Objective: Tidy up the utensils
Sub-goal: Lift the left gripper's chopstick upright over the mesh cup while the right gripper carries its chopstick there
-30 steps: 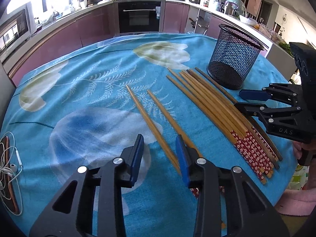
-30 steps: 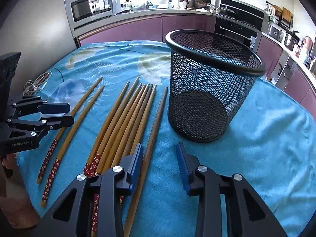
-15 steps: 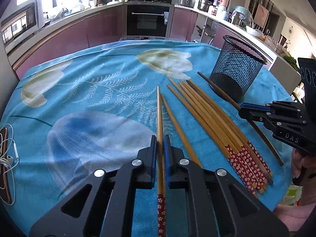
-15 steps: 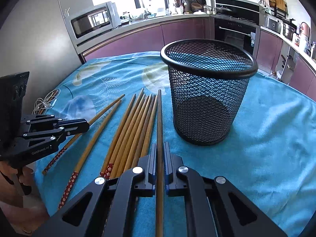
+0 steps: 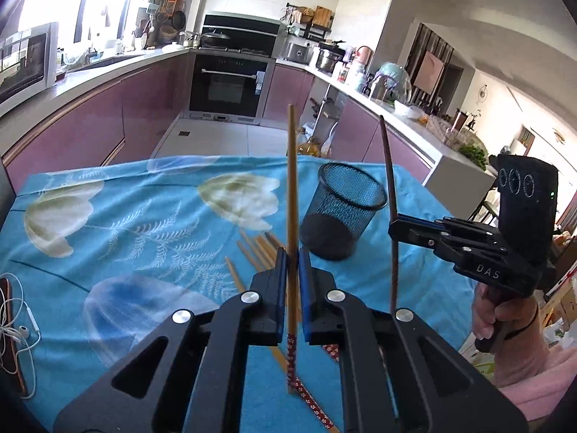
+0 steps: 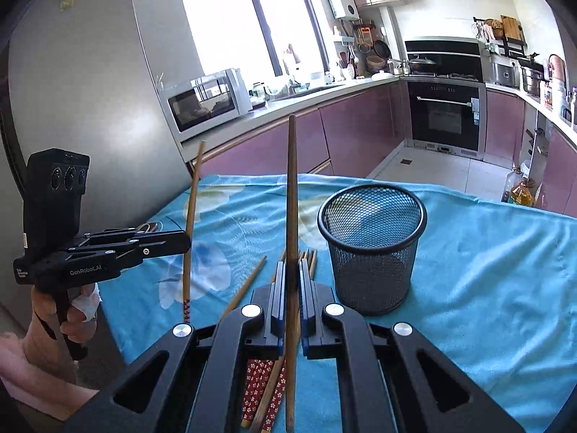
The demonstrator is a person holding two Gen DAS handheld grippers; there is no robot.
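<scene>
My left gripper [image 5: 292,258] is shut on a light bamboo chopstick [image 5: 292,187] with a red patterned end, held upright above the table. My right gripper [image 6: 292,270] is shut on a dark brown chopstick [image 6: 291,195], also held upright. Each gripper shows in the other's view, the right gripper [image 5: 395,224] with the dark chopstick [image 5: 388,166] beside the cup, the left gripper [image 6: 185,242] with the bamboo chopstick [image 6: 191,213] at the left. The black mesh cup [image 6: 371,245] stands upright and empty on the blue cloth; it also shows in the left wrist view [image 5: 342,209]. Several chopsticks [image 6: 263,389] lie below my grippers.
A blue flowered tablecloth [image 5: 126,223] covers the table. White earphones and a phone [image 5: 14,324] lie at its left edge. Kitchen counters, an oven [image 6: 445,108] and a microwave [image 6: 205,101] stand beyond the table.
Both grippers have lifted off the table, each with its chopstick, and tilted them upright. The cup has not moved.
</scene>
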